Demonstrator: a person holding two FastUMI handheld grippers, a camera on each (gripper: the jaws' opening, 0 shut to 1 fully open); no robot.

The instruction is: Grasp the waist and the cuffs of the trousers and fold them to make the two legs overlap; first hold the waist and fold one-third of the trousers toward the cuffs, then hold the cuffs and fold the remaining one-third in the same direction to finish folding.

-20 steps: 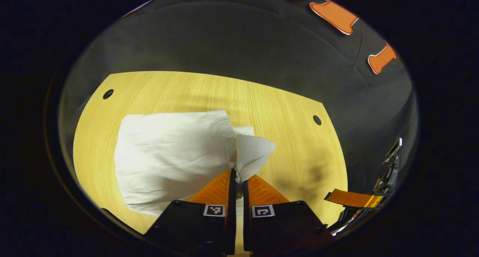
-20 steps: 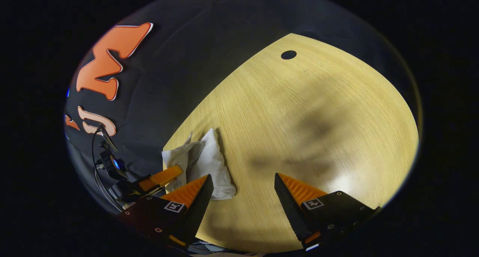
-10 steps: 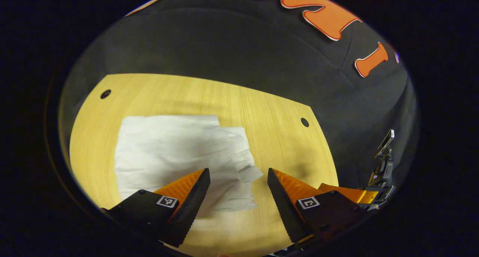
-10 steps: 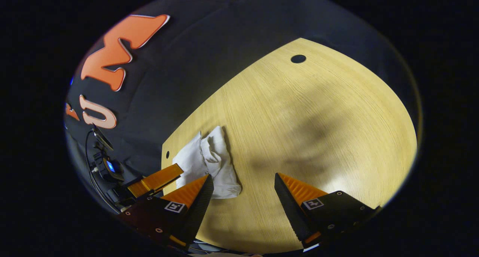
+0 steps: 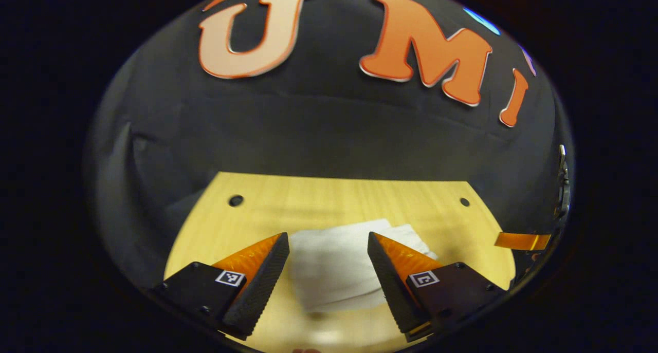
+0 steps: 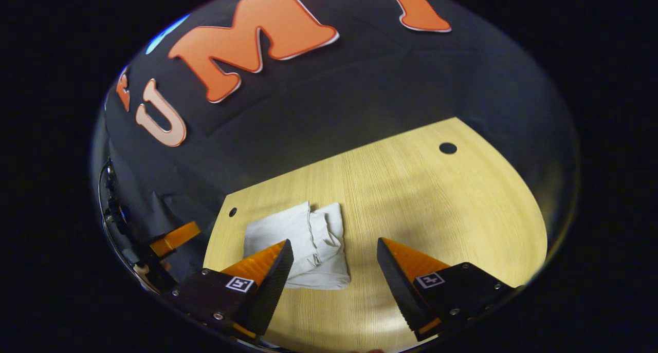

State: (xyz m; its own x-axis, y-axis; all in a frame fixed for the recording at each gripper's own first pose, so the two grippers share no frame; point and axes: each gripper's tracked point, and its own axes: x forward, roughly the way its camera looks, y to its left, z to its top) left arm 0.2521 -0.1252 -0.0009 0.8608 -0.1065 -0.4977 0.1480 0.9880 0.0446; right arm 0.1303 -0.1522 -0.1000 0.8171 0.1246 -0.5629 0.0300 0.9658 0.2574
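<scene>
Left gripper [image 5: 328, 260] released trousers [image 5: 342, 271], raised; both fingers wide open, empty; folded bundle flat.

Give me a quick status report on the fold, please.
Left gripper open, right gripper open. Trousers folded on table, released. Nothing in the way.

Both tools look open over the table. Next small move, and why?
Probably just back both off and stop. The trousers lie on the table as a compact folded bundle, and the left tool and right tool are open, gripping nothing. One layer edge looks a bit uneven, so a light tidy-up is the only alternative.
</scene>
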